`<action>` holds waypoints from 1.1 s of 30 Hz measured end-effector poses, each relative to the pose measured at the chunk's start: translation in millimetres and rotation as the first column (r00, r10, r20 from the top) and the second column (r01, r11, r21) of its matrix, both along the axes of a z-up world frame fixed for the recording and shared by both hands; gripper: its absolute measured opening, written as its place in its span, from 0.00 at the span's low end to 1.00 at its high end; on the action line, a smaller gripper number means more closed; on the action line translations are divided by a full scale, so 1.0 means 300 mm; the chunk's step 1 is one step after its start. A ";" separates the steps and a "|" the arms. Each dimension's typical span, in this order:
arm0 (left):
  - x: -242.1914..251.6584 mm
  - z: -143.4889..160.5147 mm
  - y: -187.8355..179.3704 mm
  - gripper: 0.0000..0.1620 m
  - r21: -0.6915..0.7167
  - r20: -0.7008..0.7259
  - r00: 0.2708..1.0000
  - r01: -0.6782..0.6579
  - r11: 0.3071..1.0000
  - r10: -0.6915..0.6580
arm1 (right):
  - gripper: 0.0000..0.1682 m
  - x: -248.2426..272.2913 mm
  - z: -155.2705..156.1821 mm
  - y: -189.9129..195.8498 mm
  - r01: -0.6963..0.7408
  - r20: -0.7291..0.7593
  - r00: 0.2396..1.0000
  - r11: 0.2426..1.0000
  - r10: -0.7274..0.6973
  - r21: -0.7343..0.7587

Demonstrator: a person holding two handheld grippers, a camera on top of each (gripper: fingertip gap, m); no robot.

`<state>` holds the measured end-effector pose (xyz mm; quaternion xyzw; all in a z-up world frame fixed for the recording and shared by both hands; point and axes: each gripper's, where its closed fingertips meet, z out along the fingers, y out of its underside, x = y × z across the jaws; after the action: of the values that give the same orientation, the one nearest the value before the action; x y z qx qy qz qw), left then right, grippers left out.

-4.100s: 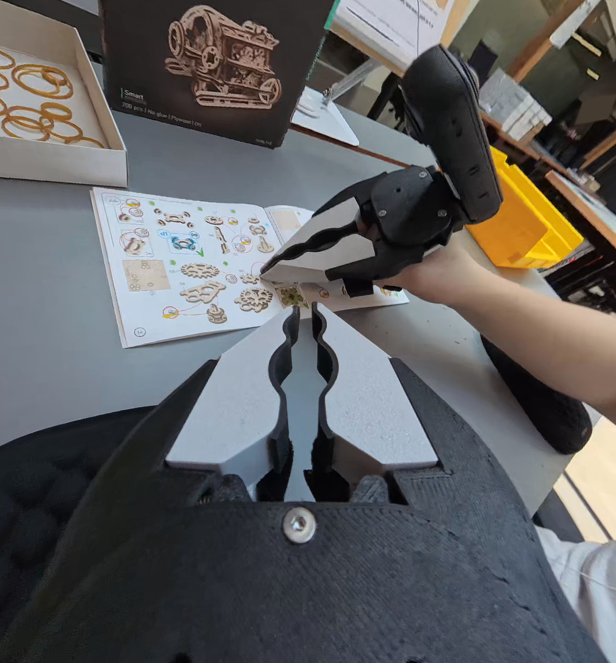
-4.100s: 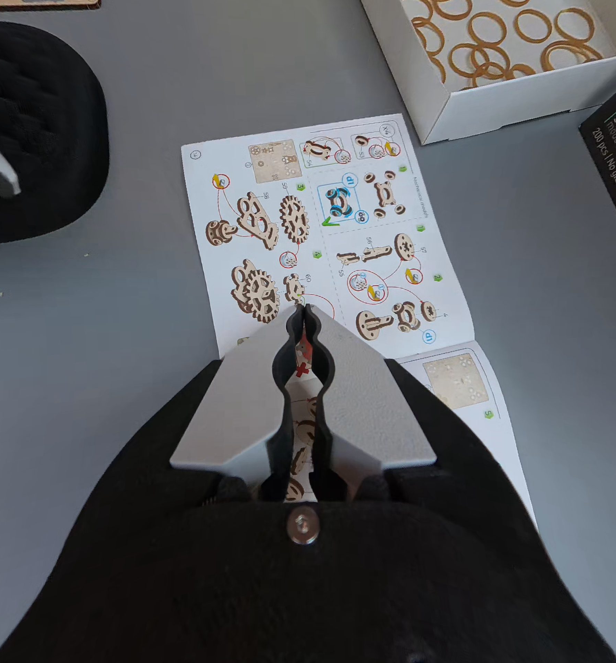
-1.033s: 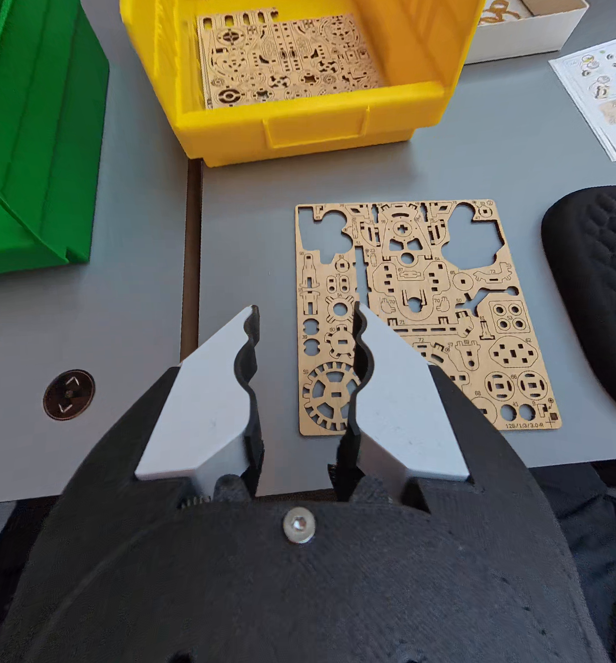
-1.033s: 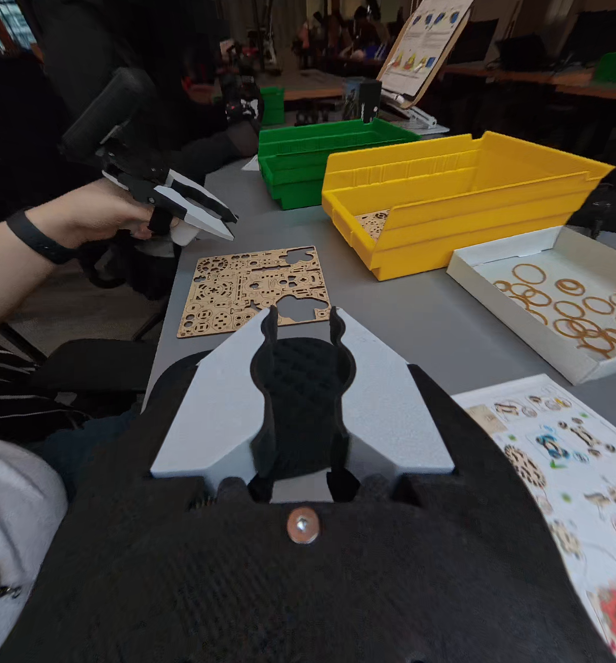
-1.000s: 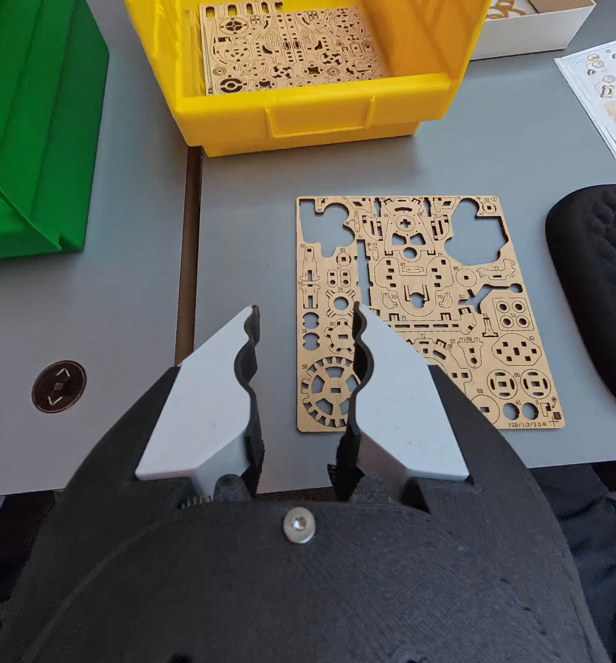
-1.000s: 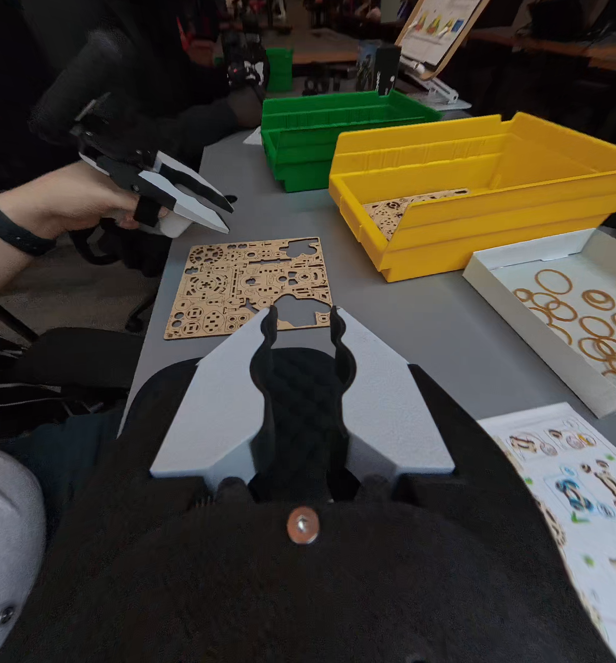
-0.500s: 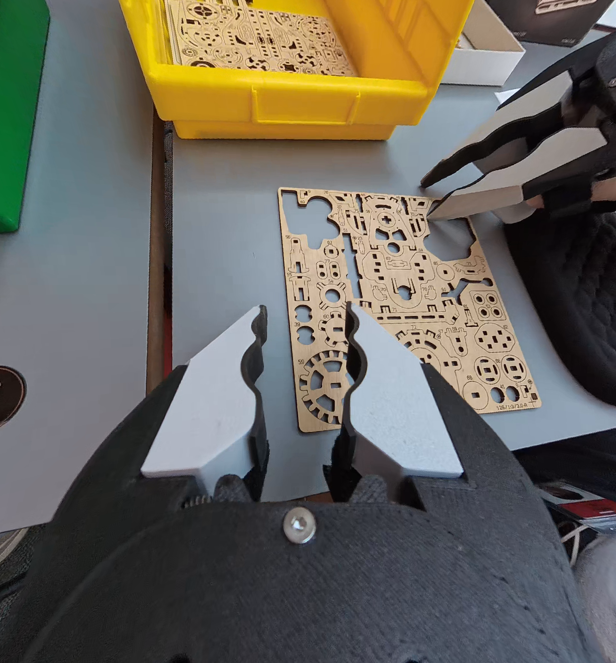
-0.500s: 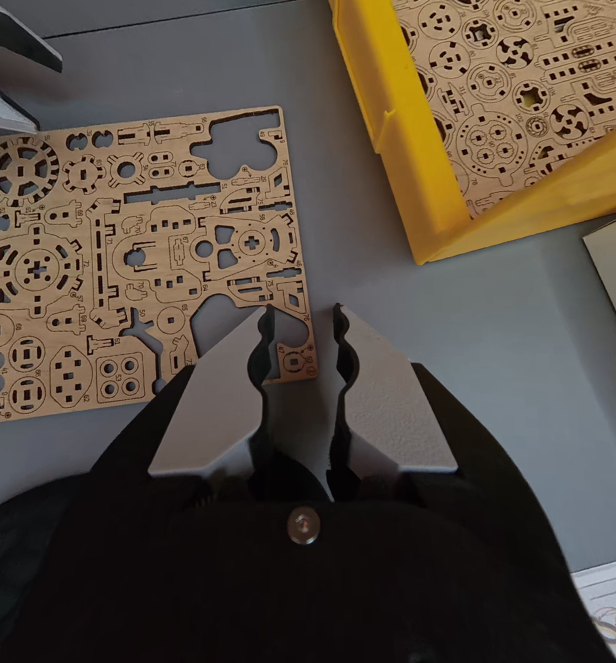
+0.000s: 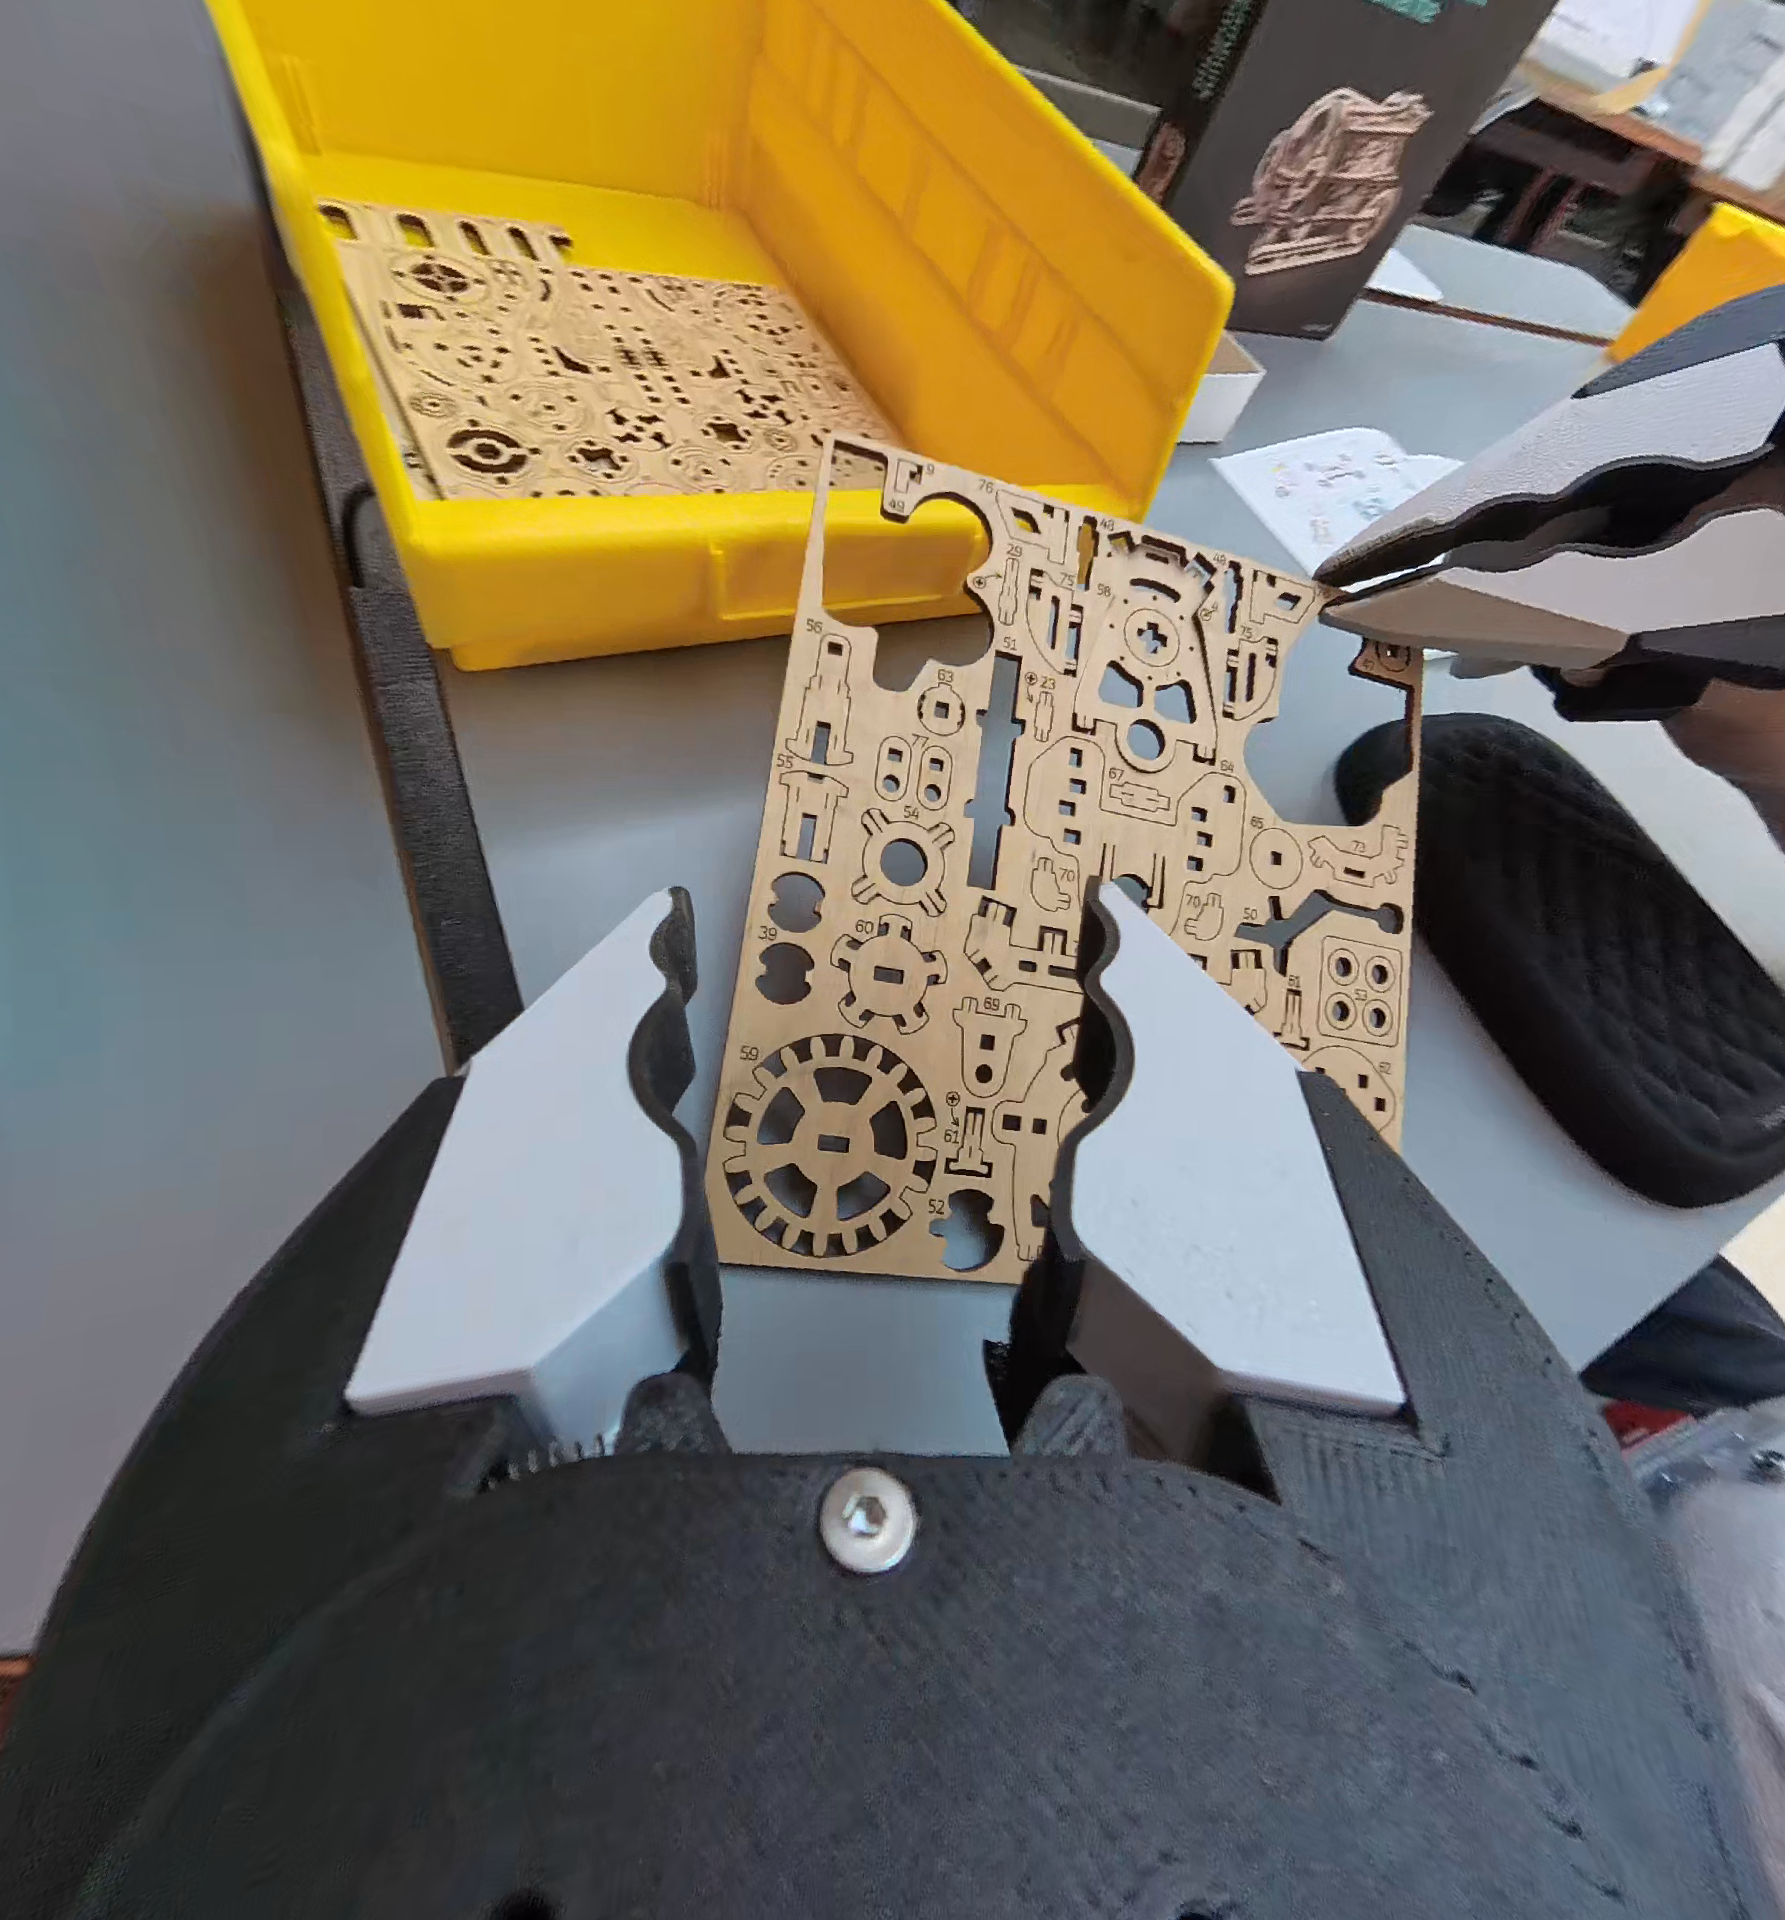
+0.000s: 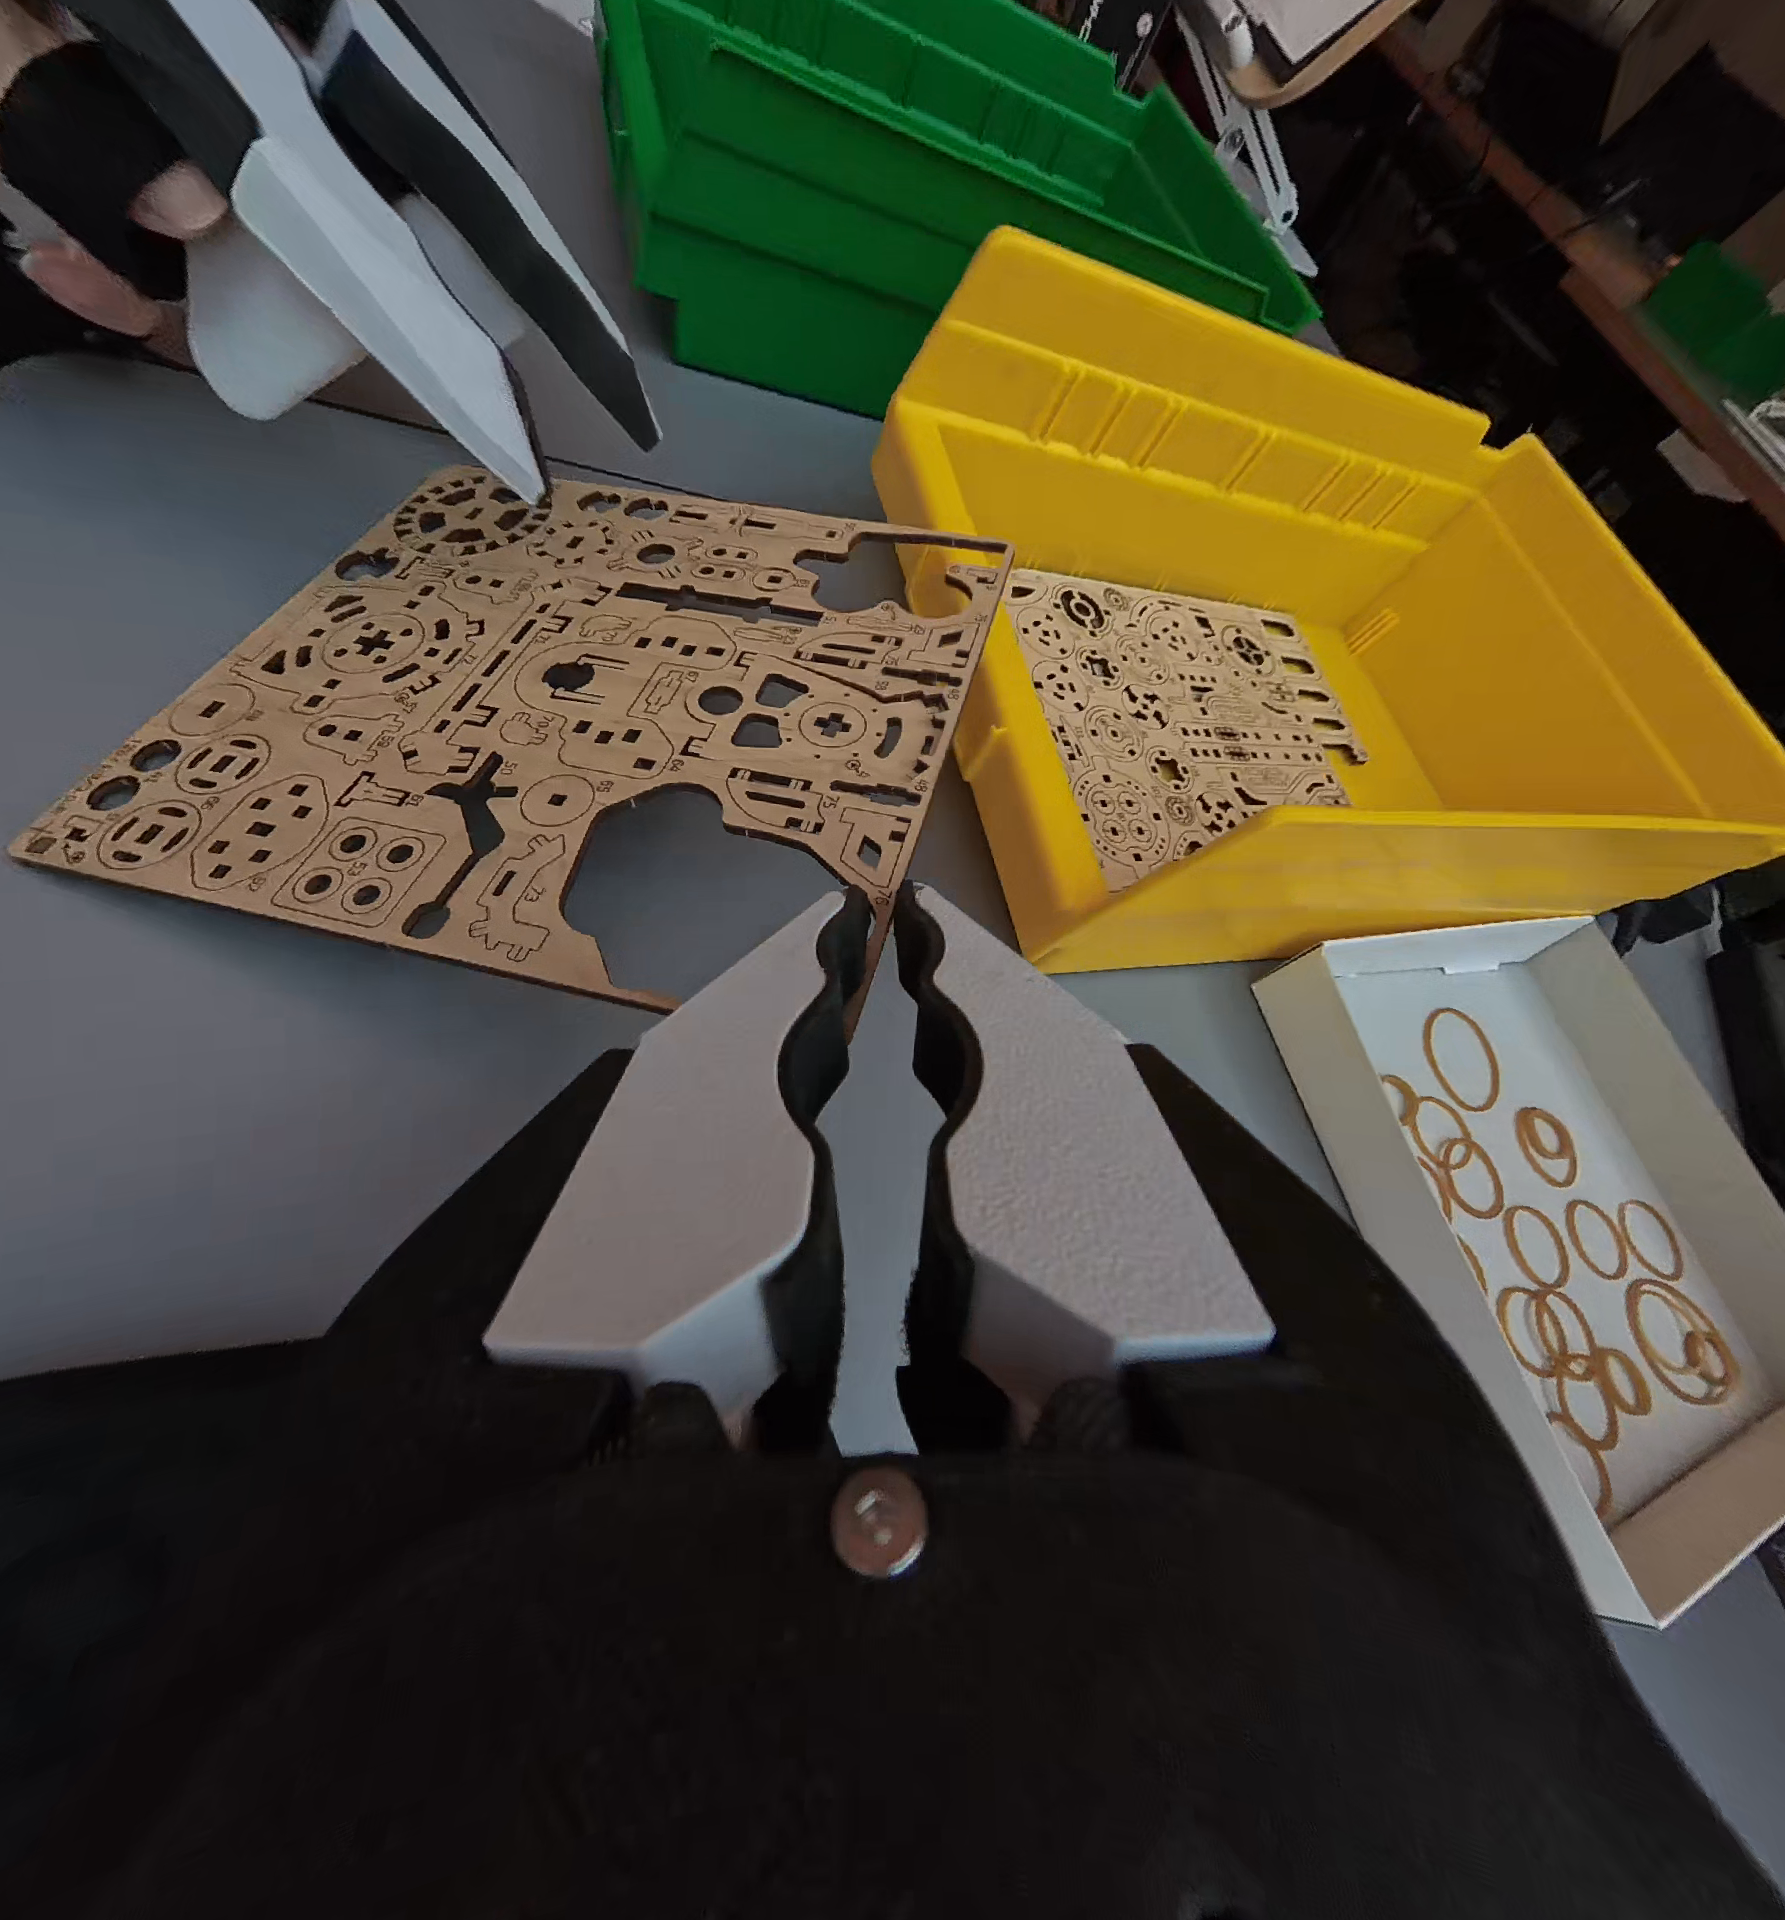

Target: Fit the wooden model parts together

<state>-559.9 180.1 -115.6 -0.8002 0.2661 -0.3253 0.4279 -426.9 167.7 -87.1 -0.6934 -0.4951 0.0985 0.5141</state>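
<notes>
A laser-cut wooden parts sheet is tilted, its far right corner raised off the grey table. My right gripper is shut on that corner; it also shows in the left wrist view at the upper right. The sheet spreads out to the left of it. My left gripper is open, its fingers either side of the sheet's near edge by the big gear cut-out. It also shows in the right wrist view, one fingertip at the sheet's gear corner.
A yellow bin with more wooden sheets stands just behind. Green bins lie beyond it. A white box of rubber bands is at the right. A black padded rest, a leaflet and a dark box are nearby.
My right gripper came down to the sheet's corner, shut on it and lifted that side. My left gripper opened wider and moved forward over the sheet's near edge.
</notes>
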 end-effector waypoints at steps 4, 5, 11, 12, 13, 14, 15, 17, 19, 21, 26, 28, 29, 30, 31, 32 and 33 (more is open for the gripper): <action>0.042 0.041 0.020 0.43 0.018 0.088 0.982 0.166 0.986 -0.167 | 0.02 0.016 0.038 -0.040 -0.045 0.019 0.999 0.992 0.043 0.117; 0.050 0.055 0.023 0.41 0.006 0.111 0.971 0.212 0.977 -0.211 | 0.02 0.024 0.045 -0.045 -0.043 0.032 0.999 0.989 0.039 0.140; 0.082 0.110 0.064 0.44 -0.057 0.129 0.918 0.384 0.922 -0.375 | 0.02 0.045 0.091 -0.075 -0.044 0.044 0.998 0.975 0.035 0.219; 0.088 0.109 0.069 0.44 -0.068 0.128 0.912 0.401 0.914 -0.390 | 0.02 0.049 0.099 -0.077 -0.043 0.047 0.998 0.972 0.033 0.233; 0.096 0.100 0.074 0.45 -0.083 0.126 0.906 0.415 0.906 -0.404 | 0.02 0.050 0.106 -0.083 -0.050 0.048 0.998 0.968 0.039 0.245; 0.108 0.090 0.073 0.46 -0.091 0.126 0.897 0.436 0.896 -0.424 | 0.02 0.053 0.114 -0.085 -0.048 0.049 0.998 0.965 0.037 0.259; 0.122 0.077 0.064 0.47 -0.104 0.130 0.883 0.464 0.879 -0.451 | 0.02 0.057 0.118 -0.086 -0.046 0.054 0.998 0.962 0.033 0.268; 0.151 0.048 0.032 0.46 -0.160 0.150 0.848 0.528 0.834 -0.508 | 0.02 0.062 0.125 -0.090 -0.049 0.063 0.997 0.958 0.033 0.283; 0.173 0.021 0.003 0.41 -0.215 0.170 0.817 0.577 0.788 -0.551 | 0.02 0.069 0.131 -0.092 -0.046 0.069 0.997 0.955 0.027 0.294; 0.188 0.014 -0.031 0.23 -0.237 0.208 0.773 0.635 0.735 -0.600 | 0.02 0.081 0.141 -0.087 -0.021 0.055 0.998 0.953 0.005 0.303; 0.201 0.107 -0.107 0.02 -0.184 0.383 0.640 0.760 0.624 -0.666 | 0.16 0.213 0.227 -0.099 0.158 -0.175 0.979 0.943 -0.110 0.292; 0.194 0.155 -0.106 0.03 -0.124 0.392 0.643 0.746 0.654 -0.658 | 0.22 0.350 0.268 -0.164 0.239 -0.322 0.934 0.940 -0.154 0.242; 0.186 0.186 -0.111 0.00 -0.089 0.402 0.638 0.741 0.666 -0.656 | 0.21 0.439 0.287 -0.208 0.265 -0.386 0.908 0.937 -0.162 0.229; 0.178 0.228 -0.116 0.00 -0.042 0.420 0.632 0.731 0.681 -0.652 | 0.21 0.543 0.303 -0.246 0.298 -0.423 0.888 0.928 -0.182 0.226; 0.171 0.265 -0.114 0.00 0.005 0.419 0.648 0.699 0.715 -0.636 | 0.20 0.658 0.318 -0.277 0.339 -0.435 0.875 0.911 -0.214 0.235; 0.165 0.295 -0.114 0.00 0.042 0.407 0.670 0.665 0.745 -0.621 | 0.20 0.771 0.340 -0.304 0.378 -0.434 0.868 0.889 -0.243 0.258; 0.162 0.321 -0.122 0.00 0.072 0.395 0.684 0.643 0.762 -0.614 | 0.23 0.873 0.371 -0.325 0.408 -0.430 0.864 0.866 -0.263 0.290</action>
<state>-511.2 143.5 -19.4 -0.5924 0.4201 -0.6159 0.3055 -164.9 70.1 24.1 -0.6280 -0.2661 0.0415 0.7301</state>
